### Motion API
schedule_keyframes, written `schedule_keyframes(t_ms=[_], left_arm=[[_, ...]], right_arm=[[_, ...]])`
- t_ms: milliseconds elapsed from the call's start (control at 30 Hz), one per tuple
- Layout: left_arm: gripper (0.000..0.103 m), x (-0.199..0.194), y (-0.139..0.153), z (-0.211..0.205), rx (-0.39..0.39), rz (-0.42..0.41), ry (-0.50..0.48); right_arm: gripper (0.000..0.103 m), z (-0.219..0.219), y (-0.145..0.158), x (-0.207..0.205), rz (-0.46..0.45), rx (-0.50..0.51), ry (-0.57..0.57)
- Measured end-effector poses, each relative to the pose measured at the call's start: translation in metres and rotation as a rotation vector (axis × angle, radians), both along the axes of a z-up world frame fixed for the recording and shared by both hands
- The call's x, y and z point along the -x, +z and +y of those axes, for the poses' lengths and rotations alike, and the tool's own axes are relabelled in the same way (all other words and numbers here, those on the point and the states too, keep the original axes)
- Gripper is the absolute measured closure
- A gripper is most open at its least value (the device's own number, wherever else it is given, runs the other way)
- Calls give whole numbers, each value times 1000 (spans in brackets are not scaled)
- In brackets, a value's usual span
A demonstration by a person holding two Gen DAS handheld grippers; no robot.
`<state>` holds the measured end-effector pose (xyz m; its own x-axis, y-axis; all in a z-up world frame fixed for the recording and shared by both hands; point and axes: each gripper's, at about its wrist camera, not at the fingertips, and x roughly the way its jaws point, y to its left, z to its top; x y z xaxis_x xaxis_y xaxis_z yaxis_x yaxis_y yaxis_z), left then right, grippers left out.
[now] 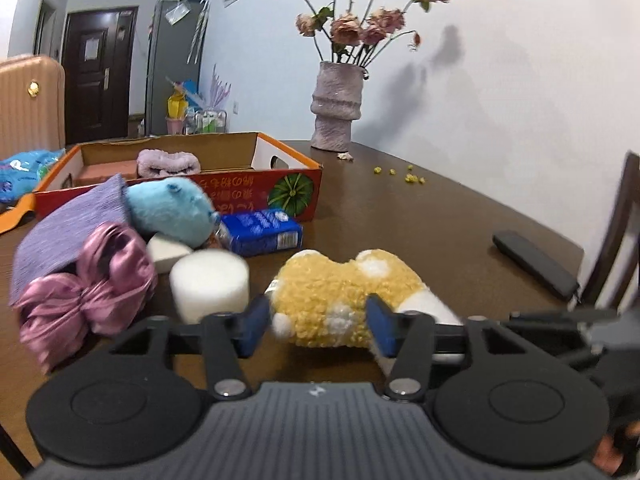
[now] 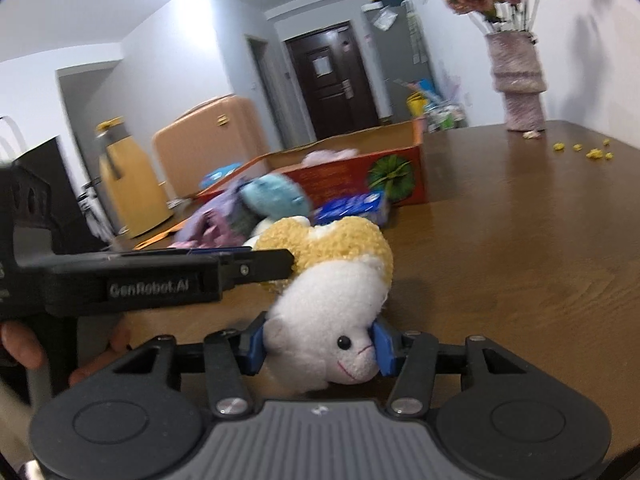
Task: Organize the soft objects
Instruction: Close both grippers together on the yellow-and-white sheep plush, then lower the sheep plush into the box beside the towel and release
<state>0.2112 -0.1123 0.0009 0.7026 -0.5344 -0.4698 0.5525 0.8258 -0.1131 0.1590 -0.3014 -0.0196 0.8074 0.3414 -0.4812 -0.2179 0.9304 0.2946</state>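
Observation:
A plush sheep with a yellow curly body (image 1: 340, 292) and a white head (image 2: 332, 336) lies on the brown table (image 1: 420, 232). My left gripper (image 1: 320, 326) is shut on its yellow body. My right gripper (image 2: 318, 350) is shut on its white head. The left gripper's finger (image 2: 256, 266) crosses the right wrist view from the left. Behind lie a blue plush (image 1: 172, 210), a pink satin bow (image 1: 88, 284), a purple cloth (image 1: 68, 232) and a white foam cylinder (image 1: 210, 284). The red cardboard box (image 1: 256, 190) holds a lilac fluffy item (image 1: 168, 162).
A blue packet (image 1: 262, 232) lies before the box. A vase of dried roses (image 1: 336, 106) stands at the far edge, with yellow crumbs (image 1: 412, 176) nearby. A black case (image 1: 536, 264) lies at the right by a chair back (image 1: 616, 224).

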Motion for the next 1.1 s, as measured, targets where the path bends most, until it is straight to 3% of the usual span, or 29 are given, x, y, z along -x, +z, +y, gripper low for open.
schedule_keyframes(t_ms=[100, 167, 300, 467, 600, 800, 900, 1100], left_arm=[[40, 20, -8, 16, 2, 1, 5], [47, 31, -11, 24, 18, 10, -4], [51, 52, -12, 36, 33, -24, 18], [53, 60, -7, 48, 70, -36, 28], [54, 44, 12, 48, 99, -66, 13], [55, -41, 66, 27, 91, -99, -37], [55, -106, 85, 15, 109, -94, -38], [56, -265, 89, -8, 117, 47, 11]], right_arm=[[52, 7, -3, 13, 21, 2, 71], [52, 12, -4, 20, 30, 15, 102], [52, 24, 2, 32, 21, 47, 146], [52, 32, 9, 40, 5, 66, 156], [52, 33, 24, 39, -41, 79, 139], [52, 19, 67, -20, -107, 106, 100], [52, 7, 93, -80, -106, 105, 72], [52, -7, 110, -234, -9, 128, 18]])
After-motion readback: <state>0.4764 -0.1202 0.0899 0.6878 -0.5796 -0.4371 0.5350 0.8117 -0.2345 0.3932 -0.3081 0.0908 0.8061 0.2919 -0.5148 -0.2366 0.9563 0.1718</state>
